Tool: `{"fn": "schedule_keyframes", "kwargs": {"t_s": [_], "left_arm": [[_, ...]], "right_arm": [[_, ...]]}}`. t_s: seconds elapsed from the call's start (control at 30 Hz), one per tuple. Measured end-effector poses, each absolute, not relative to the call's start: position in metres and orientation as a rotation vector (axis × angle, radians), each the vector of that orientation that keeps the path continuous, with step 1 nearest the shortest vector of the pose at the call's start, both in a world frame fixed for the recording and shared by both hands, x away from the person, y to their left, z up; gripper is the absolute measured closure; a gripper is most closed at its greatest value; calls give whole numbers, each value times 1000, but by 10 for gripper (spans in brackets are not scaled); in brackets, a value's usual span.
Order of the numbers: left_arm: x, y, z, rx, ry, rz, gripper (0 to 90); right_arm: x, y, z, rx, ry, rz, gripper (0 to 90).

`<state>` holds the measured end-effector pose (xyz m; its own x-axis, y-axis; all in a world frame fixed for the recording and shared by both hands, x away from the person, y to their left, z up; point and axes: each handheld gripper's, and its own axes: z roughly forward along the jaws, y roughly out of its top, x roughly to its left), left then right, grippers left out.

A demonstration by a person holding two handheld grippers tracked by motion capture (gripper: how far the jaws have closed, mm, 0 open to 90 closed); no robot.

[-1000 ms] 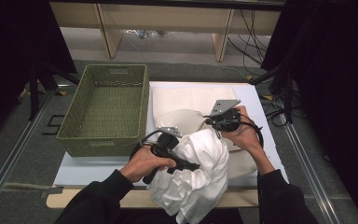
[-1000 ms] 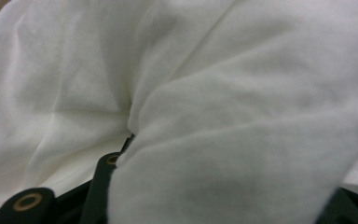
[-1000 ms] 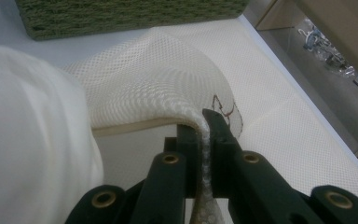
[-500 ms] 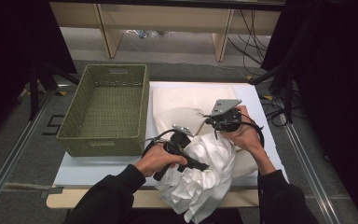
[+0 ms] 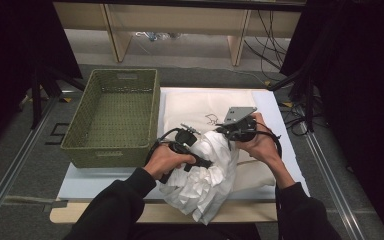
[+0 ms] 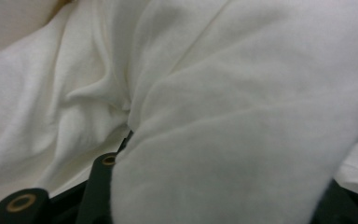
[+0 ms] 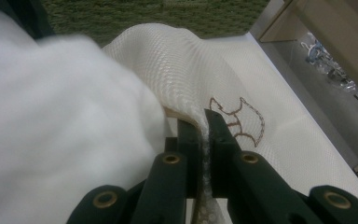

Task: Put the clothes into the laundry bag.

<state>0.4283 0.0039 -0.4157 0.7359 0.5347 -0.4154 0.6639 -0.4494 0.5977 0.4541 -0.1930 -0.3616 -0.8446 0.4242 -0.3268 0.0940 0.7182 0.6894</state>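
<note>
I kept right gripper clamped on cream mesh laundry bag's rim to hold it open, left gripper stuffing crumpled white cotton garment inside, grip unclear.

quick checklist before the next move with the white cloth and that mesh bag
1. Right gripper shut on the mesh bag edge: ok.
2. Left gripper holding the white cloth: cloth lies bunched between its jaws; firm pinch cannot tell.
3. Bag mouth held open for the cloth: cannot tell, the cloth covers it.
4. Cloth clear of the table edge: not ok, a fold hangs over the front.
5. Green basket out of the way: ok, it sits off to the left.
</note>
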Motion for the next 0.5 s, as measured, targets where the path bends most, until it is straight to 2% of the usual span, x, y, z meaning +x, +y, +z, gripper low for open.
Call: {"fn": "schedule_keyframes", "kwargs": {"t_s": [0.2,0.37,0.5], "left_arm": [[433,-12,-419,2093,962,-192,446],[430,-9,-417,2049,989,-245,271],[419,-10,-412,2081,923,-185,192]], "right_arm": [[454,-195,-361,403,2449,939,872],[455,-197,-363,413,2458,952,872],[456,-200,-362,416,2448,960,871]]}}
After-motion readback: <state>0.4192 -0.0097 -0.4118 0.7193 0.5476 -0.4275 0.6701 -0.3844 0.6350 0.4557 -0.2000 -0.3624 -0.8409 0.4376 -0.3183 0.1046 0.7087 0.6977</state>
